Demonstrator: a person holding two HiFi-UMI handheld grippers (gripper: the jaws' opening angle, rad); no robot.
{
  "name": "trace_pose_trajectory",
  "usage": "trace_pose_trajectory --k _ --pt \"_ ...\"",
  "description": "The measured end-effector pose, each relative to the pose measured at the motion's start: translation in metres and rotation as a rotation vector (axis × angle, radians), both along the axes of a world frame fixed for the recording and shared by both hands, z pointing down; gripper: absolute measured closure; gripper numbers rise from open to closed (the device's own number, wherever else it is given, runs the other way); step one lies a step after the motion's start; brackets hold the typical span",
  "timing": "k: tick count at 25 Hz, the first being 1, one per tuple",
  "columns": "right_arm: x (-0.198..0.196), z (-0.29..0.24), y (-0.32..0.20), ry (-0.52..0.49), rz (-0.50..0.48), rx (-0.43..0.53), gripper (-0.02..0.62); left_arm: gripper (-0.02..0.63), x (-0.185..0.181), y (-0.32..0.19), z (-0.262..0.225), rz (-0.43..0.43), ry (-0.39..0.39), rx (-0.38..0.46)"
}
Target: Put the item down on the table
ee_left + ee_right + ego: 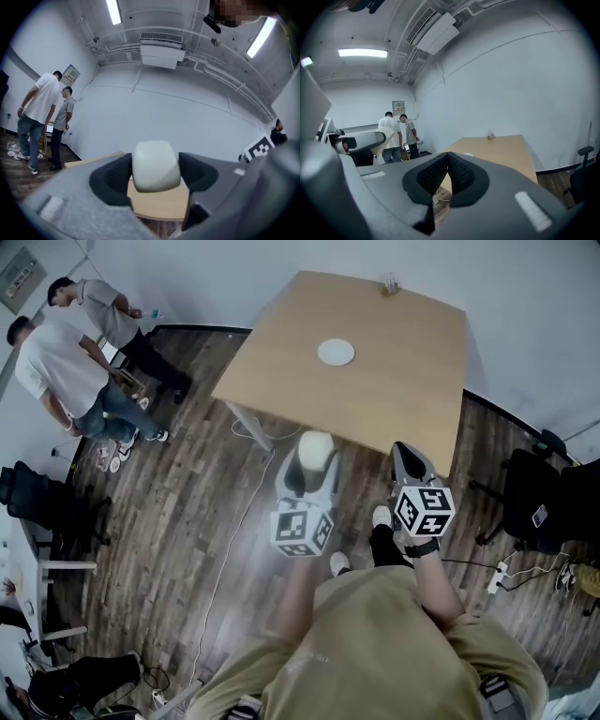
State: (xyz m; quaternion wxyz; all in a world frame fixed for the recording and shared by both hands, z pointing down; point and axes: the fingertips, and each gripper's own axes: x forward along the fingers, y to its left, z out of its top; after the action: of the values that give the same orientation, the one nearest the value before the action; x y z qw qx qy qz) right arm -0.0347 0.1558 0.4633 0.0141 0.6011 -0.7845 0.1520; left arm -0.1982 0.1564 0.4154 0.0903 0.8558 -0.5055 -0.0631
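Note:
My left gripper (pixel 315 457) is shut on a pale cream rounded item (pixel 155 166), which fills the gap between its dark pads. In the head view that cream item (pixel 316 445) hangs just short of the near edge of the wooden table (pixel 394 399), above the floor. My right gripper (pixel 407 461) is level with it to the right, at the table's near edge. In the right gripper view its pads (pixel 459 174) meet with nothing between them, and the left gripper with the item (pixel 379 143) shows at the left.
A small white round plate (pixel 336 352) lies on the table's far half. A small object (pixel 389 284) stands at the far edge. Two people (pixel 70 352) stand at the left by the wall. A black chair (pixel 539 498) is at the right; cables run across the wooden floor.

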Motion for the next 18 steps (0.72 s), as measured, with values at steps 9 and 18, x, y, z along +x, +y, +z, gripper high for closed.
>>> trace_pose_trajectory --k 9,18 --pt "0.008 -0.011 -0.089 -0.029 -0.106 0.039 0.588 0.295 0.018 -0.073 -0.013 -0.083 -0.01 0.02" --pt "0.051 -0.052 -0.193 -0.036 -0.157 0.154 0.589 0.295 0.051 -0.159 -0.035 -0.19 -0.016 0.054"
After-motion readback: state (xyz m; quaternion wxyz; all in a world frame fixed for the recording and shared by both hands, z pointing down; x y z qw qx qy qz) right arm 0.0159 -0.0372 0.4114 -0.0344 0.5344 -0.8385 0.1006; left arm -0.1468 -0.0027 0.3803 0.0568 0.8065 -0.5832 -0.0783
